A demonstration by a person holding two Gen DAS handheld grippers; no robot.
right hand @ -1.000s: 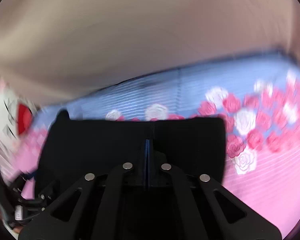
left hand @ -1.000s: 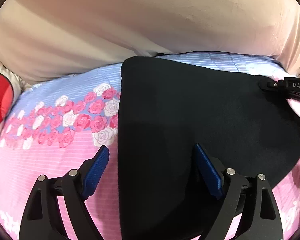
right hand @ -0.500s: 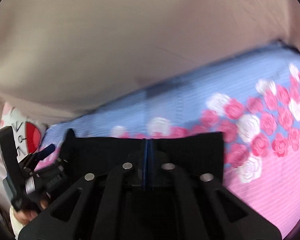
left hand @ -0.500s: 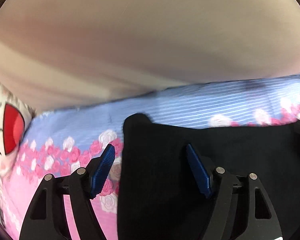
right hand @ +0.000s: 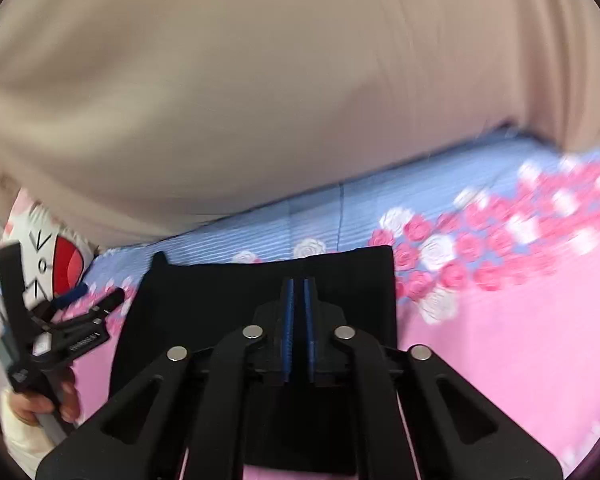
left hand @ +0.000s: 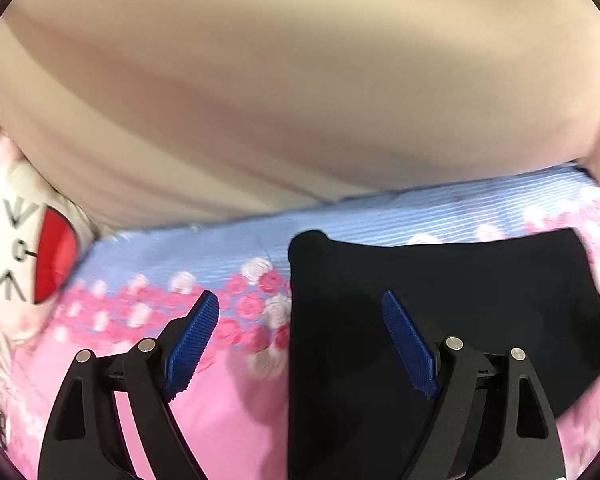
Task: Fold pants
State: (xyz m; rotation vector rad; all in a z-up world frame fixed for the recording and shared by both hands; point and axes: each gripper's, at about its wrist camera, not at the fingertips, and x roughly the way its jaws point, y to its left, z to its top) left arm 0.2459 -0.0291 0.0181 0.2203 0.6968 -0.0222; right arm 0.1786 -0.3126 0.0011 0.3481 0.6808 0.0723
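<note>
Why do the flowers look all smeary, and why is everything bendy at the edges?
Right wrist view: the roses at the far right streak from motion blur, while the right gripper stays sharp. Left wrist view: the flowers beside the black pants are softly smeared too. Both views: the fisheye lens curves the bedsheet and darkens the corners.

Black pants (left hand: 440,320) lie folded flat on the floral bedsheet (left hand: 236,420).

The pants (right hand: 260,300) lie flat on the bed (right hand: 520,360). Right of the pants the bed is free; behind them a curtain (right hand: 260,100) blocks, left a pillow (right hand: 48,256).
</note>
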